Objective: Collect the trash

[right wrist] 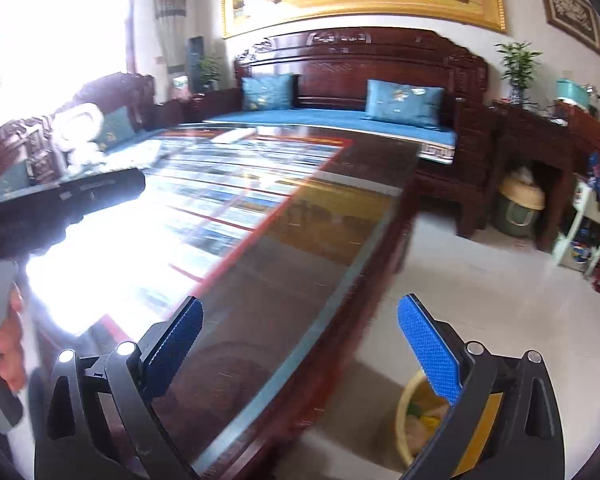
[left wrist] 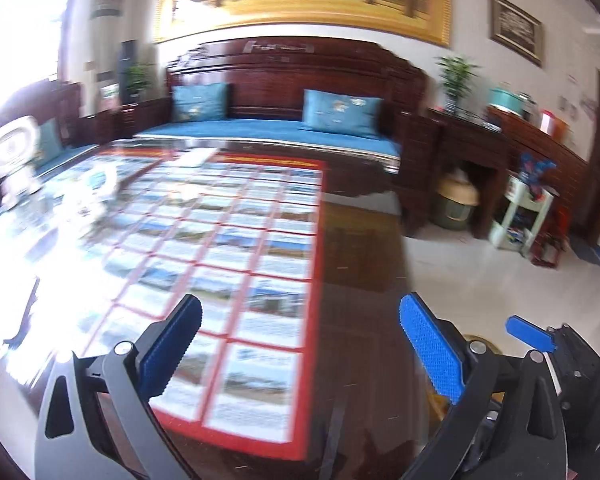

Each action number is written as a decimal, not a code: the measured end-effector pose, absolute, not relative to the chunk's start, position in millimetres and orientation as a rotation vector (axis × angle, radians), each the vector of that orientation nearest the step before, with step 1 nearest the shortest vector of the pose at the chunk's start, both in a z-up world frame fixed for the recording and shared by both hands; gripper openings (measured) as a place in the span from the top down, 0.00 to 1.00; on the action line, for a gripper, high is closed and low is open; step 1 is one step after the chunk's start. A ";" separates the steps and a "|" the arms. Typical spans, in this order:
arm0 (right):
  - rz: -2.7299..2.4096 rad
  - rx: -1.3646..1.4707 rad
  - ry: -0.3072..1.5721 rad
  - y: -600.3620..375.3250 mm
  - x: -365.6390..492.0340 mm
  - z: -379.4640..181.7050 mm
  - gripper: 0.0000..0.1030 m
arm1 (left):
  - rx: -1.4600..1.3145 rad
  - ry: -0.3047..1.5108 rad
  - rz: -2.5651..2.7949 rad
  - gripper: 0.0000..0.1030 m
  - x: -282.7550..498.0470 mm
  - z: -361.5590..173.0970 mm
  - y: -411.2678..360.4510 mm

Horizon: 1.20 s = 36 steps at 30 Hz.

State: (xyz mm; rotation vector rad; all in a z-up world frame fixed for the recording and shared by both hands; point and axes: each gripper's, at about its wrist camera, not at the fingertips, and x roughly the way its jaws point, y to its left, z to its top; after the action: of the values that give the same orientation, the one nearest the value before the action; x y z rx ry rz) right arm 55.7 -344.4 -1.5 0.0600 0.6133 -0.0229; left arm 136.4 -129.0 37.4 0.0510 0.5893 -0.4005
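Observation:
My left gripper [left wrist: 300, 308] is open with nothing between its blue pads, above a glass-topped wooden coffee table [left wrist: 356, 264]. Blurred white crumpled pieces [left wrist: 92, 192] lie far off on the table's left side. A blue fingertip [left wrist: 530, 334] of my right gripper shows at the right edge. My right gripper [right wrist: 300, 306] is also open and empty, over the table's right edge [right wrist: 340, 304]. A yellow bin [right wrist: 406, 428] with scraps inside stands on the floor below its right finger. In the right wrist view the left gripper's dark body [right wrist: 60, 200] is at the left, with a hand [right wrist: 8, 336] below it.
A red-bordered sheet of photos [left wrist: 228, 256] lies under the glass. A white fan [left wrist: 8, 152] stands at the table's far left. A wooden sofa with blue cushions [left wrist: 268, 128] is behind. Another lidded bin [right wrist: 520, 204] sits under a side table beside a white rack [right wrist: 584, 232]. The floor is pale tile [right wrist: 480, 292].

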 end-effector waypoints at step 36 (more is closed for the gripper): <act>0.170 0.022 0.686 -216.1 117.0 -21.7 0.08 | 0.029 0.580 -0.071 0.04 165.0 23.5 11.4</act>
State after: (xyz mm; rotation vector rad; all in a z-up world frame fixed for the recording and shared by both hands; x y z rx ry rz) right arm 117.0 -216.1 -21.7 0.0218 0.6856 0.1697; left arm 165.0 11.4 23.5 0.0288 0.5796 -0.0714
